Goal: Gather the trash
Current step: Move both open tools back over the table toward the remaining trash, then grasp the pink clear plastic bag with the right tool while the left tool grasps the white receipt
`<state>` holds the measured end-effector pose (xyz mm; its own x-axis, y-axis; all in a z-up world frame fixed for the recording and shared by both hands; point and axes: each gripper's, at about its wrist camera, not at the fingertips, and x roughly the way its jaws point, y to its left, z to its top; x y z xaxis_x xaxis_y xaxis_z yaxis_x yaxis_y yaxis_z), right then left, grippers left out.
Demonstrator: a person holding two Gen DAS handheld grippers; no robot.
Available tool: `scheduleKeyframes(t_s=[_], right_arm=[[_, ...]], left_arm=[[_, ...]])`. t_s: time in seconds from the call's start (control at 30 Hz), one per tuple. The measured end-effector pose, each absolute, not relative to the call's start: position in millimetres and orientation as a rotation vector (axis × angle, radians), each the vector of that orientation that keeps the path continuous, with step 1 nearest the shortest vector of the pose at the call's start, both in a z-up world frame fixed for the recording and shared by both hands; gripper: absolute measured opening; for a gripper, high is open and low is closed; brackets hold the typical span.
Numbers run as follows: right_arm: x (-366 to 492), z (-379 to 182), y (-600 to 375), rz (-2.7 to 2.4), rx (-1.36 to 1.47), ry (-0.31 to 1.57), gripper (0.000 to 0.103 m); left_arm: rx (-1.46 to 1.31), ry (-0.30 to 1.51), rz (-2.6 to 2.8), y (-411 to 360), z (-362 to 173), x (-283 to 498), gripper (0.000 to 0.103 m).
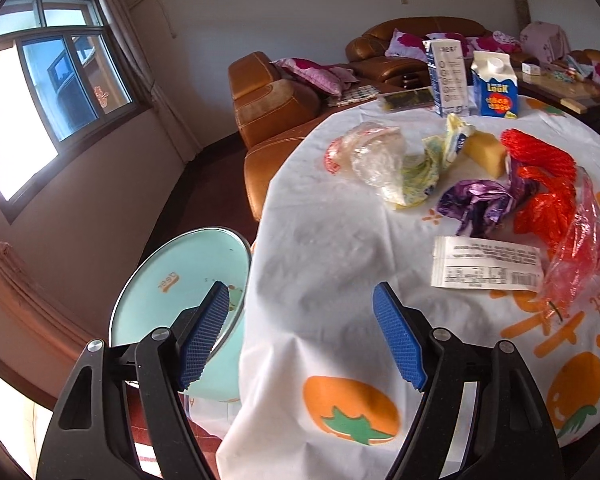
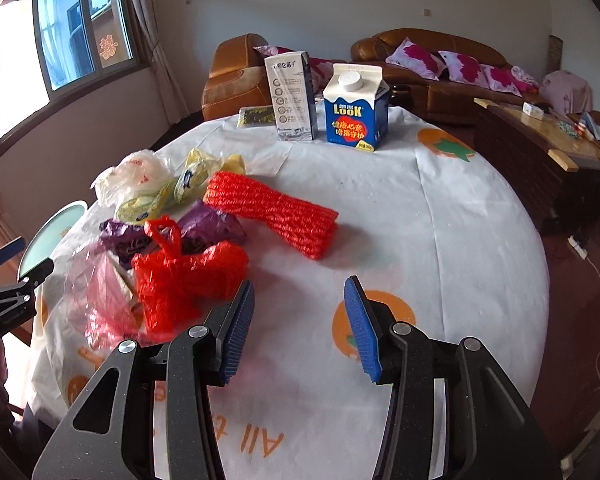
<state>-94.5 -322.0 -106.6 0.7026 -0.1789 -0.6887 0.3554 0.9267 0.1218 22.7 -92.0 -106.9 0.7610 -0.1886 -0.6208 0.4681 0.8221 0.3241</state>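
Trash lies on a round table with a white fruit-print cloth (image 1: 332, 248) (image 2: 420, 216). There is a clear crumpled bag (image 1: 374, 154) (image 2: 130, 178), a yellow wrapper (image 1: 428, 164) (image 2: 160, 196), a purple foil wrapper (image 1: 476, 204) (image 2: 204, 228), red foam netting (image 1: 540, 156) (image 2: 276, 212), a red plastic bag (image 2: 184, 276) (image 1: 548, 208) and a printed white packet (image 1: 488, 264). My left gripper (image 1: 302, 336) is open over the table's left edge, nothing between its pads. My right gripper (image 2: 300, 324) stands open above bare cloth, just right of the red bag.
A pale blue bin (image 1: 180, 284) (image 2: 52, 232) stands beside the table at its left edge. Two cartons (image 2: 356, 108) (image 1: 494, 86) and a dark packet (image 2: 256, 115) stand at the far side. A yellow sponge (image 1: 486, 152) lies among the trash. Brown sofas (image 2: 428, 64) line the far wall.
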Motion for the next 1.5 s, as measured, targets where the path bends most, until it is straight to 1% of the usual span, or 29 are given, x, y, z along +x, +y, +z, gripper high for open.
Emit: scheduleKeyframes(t_s=[0.23,0.43,0.67,0.9,0.93,0.97,1.03,1.07,1.1,1.23,1.37,1.47,1.5], right_arm=[[-100.3,-114.5,-308.2,-0.275,0.257,0.749,0.047],[-100.7,-106.8,-296.3,-0.258,0.258,0.721,0.047],[-105.7,-92.7,-284.6,-0.224,0.257,0.69,0.047],[-92.4,-112.6,-253.6,-0.138,0.239,0.746,0.047],[-89.4,-117.5,-251.2,-0.133,0.237,0.76,0.045],[-88.4,-120.7,-250.4,-0.124,0.24,0.769,0.041],[-85.7,-124.3,-249.0,-0.093,0.254,0.783,0.038],[-85.0,-124.9,-249.1,-0.091,0.253,0.784,0.029],[-83.0,-126.5,-248.8,-0.074,0.26,0.79,0.025],[-80.4,-132.4,-245.3,-0.05,0.258,0.81,0.018],[-85.7,-127.3,-243.4,-0.033,0.261,0.791,0.01],[-96.3,-107.1,-241.4,-0.031,0.251,0.732,0.008],[-99.5,-101.1,-242.5,-0.036,0.245,0.716,0.008]], left_arm=[[0.517,0.614,-0.403,-102.1,-116.7,13.6,0.074],[0.518,0.602,-0.408,-99.3,-118.5,1.0,0.074],[0.479,0.597,-0.38,-87.8,-112.4,6.1,0.074],[0.448,0.611,-0.37,-78.7,-112.4,8.0,0.075],[0.446,0.61,-0.373,-78.6,-112.0,7.8,0.076],[0.445,0.608,-0.375,-79.2,-111.6,7.7,0.077],[0.444,0.604,-0.376,-79.8,-111.2,7.3,0.078],[0.444,0.605,-0.376,-79.5,-111.2,7.4,0.078],[0.443,0.607,-0.378,-79.7,-111.5,7.6,0.078],[0.451,0.609,-0.386,-81.2,-112.5,6.4,0.078],[0.448,0.615,-0.393,-81.9,-111.2,8.2,0.078],[0.445,0.621,-0.407,-85.5,-110.0,9.8,0.079],[0.442,0.624,-0.416,-87.5,-109.3,10.0,0.081]])
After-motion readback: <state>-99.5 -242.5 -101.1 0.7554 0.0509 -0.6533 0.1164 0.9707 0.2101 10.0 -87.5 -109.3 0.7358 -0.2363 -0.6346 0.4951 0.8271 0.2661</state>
